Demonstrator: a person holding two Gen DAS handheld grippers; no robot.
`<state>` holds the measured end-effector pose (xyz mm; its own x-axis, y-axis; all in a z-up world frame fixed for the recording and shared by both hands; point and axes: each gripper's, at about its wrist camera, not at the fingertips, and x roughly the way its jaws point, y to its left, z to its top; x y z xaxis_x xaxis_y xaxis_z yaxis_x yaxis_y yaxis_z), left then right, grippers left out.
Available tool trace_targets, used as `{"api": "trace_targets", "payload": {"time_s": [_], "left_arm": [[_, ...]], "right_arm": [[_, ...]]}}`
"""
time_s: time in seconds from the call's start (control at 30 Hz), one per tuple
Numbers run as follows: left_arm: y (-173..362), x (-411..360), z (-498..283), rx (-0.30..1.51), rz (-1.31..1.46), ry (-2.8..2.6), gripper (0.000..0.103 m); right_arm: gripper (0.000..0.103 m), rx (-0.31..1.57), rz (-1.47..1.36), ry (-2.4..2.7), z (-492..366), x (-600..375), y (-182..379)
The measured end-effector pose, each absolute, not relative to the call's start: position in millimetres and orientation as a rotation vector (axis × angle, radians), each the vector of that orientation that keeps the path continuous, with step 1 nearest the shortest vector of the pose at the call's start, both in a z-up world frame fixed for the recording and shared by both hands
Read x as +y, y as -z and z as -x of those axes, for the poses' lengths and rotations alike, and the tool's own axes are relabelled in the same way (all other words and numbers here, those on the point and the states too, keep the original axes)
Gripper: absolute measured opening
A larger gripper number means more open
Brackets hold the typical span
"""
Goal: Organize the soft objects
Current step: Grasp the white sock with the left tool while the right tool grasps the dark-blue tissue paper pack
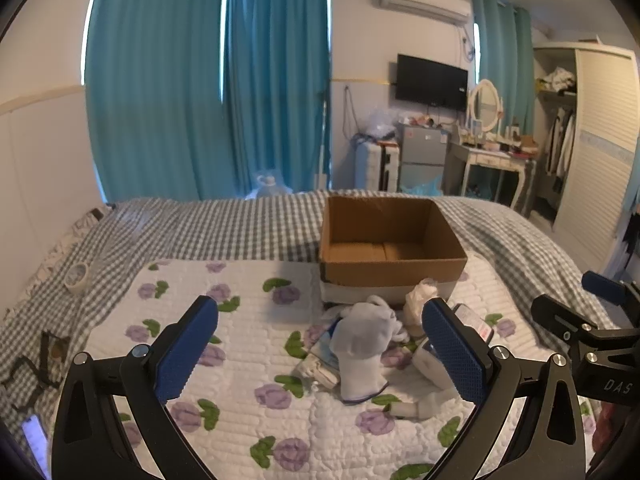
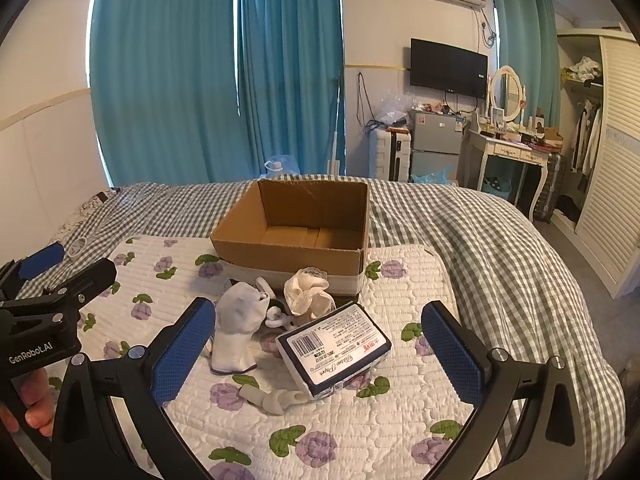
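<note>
Open quilt (image 2: 400,420) lies before the sock pile (image 2: 236,328); the cardboard box (image 2: 288,256) seemingly touches its far side.

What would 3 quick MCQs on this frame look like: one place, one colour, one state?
1. Where does the tissue pack lie?
A. inside the box
B. on the floral quilt, in front of the box
C. on the dresser

2. What colour are the pads of the tongs?
A. blue
B. red
C. yellow

3. What is the state of the box?
A. taped shut
B. open, with nothing seen inside
C. open and full of socks

Answers:
1 B: the pack rests on the quilt, on the near side of the box.
2 A: the pads of the right tongs and the left tongs are blue.
3 B: its bare cardboard floor shows, while the sock and cream cloth lie outside.
</note>
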<state>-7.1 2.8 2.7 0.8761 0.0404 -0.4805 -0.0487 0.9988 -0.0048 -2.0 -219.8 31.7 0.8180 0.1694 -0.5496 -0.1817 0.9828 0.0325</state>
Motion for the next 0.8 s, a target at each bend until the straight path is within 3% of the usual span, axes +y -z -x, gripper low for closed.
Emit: {"api": "trace_targets", "payload": {"time_s": [0.27, 0.8], "left_arm": [[9, 4, -7, 0.547, 0.030, -0.042, 0.103], [99, -1, -73, 0.752, -0.013, -0.050, 0.103]], "right_arm": [[0.103, 0.635, 0.010, -0.201, -14, -223, -15], [0.096, 0.931, 0.139, -0.209, -101, -196, 109]]}}
